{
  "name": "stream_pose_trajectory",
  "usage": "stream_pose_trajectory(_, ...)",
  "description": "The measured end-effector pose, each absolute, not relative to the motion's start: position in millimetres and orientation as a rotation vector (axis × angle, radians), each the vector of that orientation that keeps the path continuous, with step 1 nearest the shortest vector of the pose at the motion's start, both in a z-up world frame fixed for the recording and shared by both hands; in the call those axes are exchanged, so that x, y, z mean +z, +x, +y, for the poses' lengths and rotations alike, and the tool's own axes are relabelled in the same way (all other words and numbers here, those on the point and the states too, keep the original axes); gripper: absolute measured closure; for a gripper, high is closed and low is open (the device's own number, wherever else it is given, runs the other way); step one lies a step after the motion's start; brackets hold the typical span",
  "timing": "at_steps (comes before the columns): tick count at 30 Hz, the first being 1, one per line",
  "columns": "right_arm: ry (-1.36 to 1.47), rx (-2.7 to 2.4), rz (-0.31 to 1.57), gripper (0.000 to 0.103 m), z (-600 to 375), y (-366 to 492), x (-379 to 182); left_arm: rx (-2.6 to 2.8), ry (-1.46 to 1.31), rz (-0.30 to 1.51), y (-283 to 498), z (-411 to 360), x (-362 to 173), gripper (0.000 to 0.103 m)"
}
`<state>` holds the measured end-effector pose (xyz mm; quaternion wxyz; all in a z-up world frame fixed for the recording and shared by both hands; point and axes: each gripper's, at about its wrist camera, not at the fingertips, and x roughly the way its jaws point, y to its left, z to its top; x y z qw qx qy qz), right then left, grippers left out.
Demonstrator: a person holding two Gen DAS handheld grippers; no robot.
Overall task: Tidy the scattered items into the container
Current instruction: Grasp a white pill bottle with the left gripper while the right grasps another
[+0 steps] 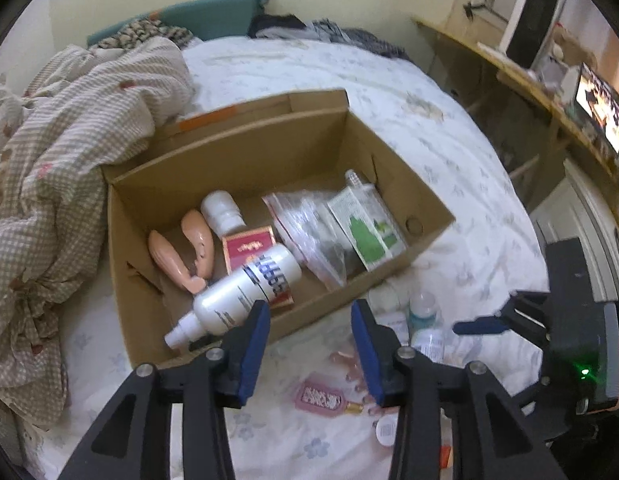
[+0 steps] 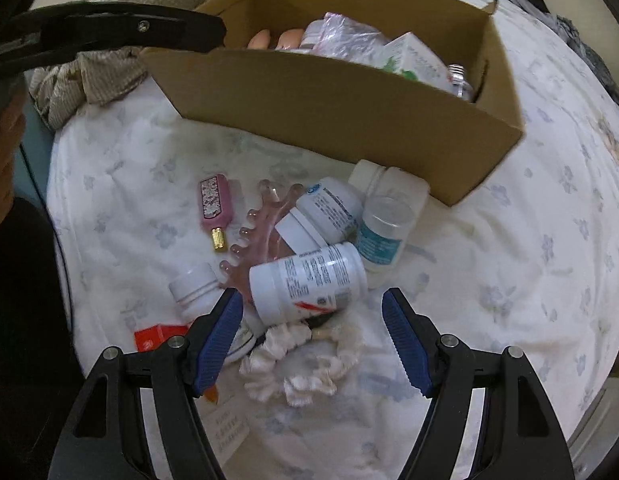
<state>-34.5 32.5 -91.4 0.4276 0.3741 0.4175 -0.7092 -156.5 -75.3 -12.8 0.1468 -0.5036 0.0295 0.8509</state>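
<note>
Roughly half done: box (image 1: 393, 200) on bed holds spray bottle (image 1: 245, 292) and more, left gripper (image 1: 311, 320) and right gripper (image 2: 313, 310) spread empty, bottles (image 2: 309, 280), scrunchie (image 2: 293, 364) outside.

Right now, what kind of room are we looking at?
Most likely a bedroom: the cardboard box sits on a bed with a floral white sheet, a rumpled checked blanket beside it, and a wooden desk along the wall.

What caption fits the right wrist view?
Open right gripper nears a white bottle in clutter beside the box on the bed.
</note>
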Motion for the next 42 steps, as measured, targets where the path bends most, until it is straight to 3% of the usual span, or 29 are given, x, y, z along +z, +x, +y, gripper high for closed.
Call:
stream_pose_trajectory(3, 0.939, -1.775, 1.051, 0.028, 26, -39, -99, 2.445, -1.451, 0.119, -155, -71, -15, 0.059)
stream_pose_trajectory(4, 0.943, -1.777, 1.047, 0.037, 25, -41, -101, 2.447, -1.445, 0.123, -155, -71, -14, 0.059)
stream_pose_trajectory(5, 0.948, -1.766, 1.023, 0.038, 25, -43, -101, 2.445, -1.439, 0.122, -154, -71, -13, 0.059)
stream_pose_trajectory(14, 0.931, -1.833, 0.79, 0.038, 63, -61, -35, 2.258, -1.514, 0.154, -136, -50, -28, 0.059)
stream_pose_trajectory(18, 0.876, -1.903, 0.709, 0.038, 94, -70, 1, 2.14, -1.528, 0.36, -113, -11, -44, 0.059)
stream_pose_trajectory(22, 0.855, -1.943, 0.679, 0.038, 118, -70, -2, 2.025, -1.562, 0.528, -87, 20, -65, 0.059)
stream_pose_trajectory(29, 0.802, -1.979, 0.724, 0.038, 111, -66, -3, 1.896, -1.67, 0.468, -90, 33, -89, 0.059)
stream_pose_trajectory(36, 0.788, -1.982, 0.698, 0.038, 113, -65, 3, 1.869, -1.72, 0.519, -88, 40, -106, 0.058)
stream_pose_trajectory(38, 0.793, -1.982, 0.693, 0.038, 112, -66, 3, 1.877, -1.728, 0.514, -89, 39, -108, 0.049)
stream_pose_trajectory(39, 0.795, -1.98, 0.692, 0.038, 112, -66, 2, 1.893, -1.74, 0.521, -90, 38, -110, 0.037)
stream_pose_trajectory(42, 0.804, -1.976, 0.692, 0.038, 110, -67, 0, 1.886, -1.762, 0.525, -90, 37, -115, 0.031)
